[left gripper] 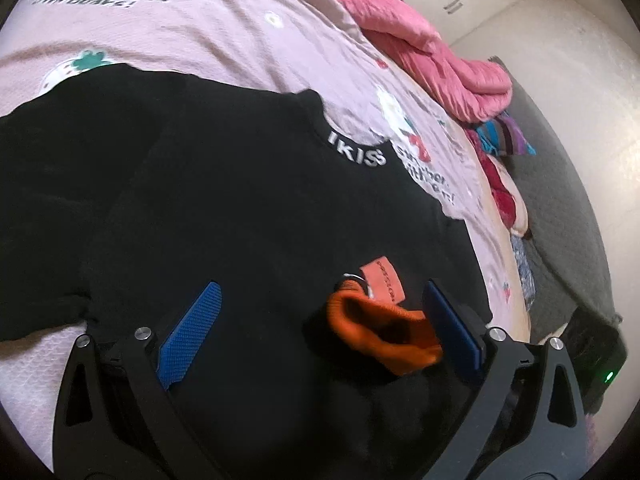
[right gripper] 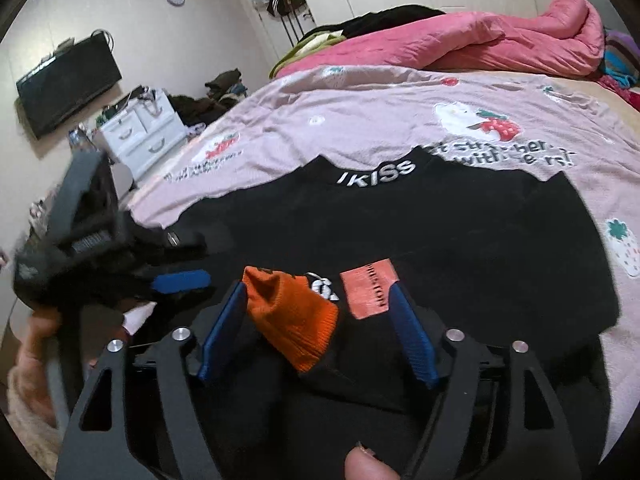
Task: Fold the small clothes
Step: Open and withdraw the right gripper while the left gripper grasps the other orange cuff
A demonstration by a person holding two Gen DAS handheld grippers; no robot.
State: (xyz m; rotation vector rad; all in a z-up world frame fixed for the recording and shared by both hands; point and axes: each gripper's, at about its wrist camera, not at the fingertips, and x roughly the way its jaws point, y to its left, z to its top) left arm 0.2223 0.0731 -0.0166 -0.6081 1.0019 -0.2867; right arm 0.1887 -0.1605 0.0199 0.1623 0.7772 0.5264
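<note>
A: What is seen in the left wrist view?
B: The black sweater [left gripper: 224, 208] is spread on the bed [left gripper: 240, 40]; the left hand-held gripper [left gripper: 320, 296] is held wide open above it, the orange cuff [left gripper: 380, 332] between its fingers, ungripped.
A: And the right wrist view?
B: The right hand-held gripper [right gripper: 316, 292] is parted, the cuff lying loose between its fingers.
</note>
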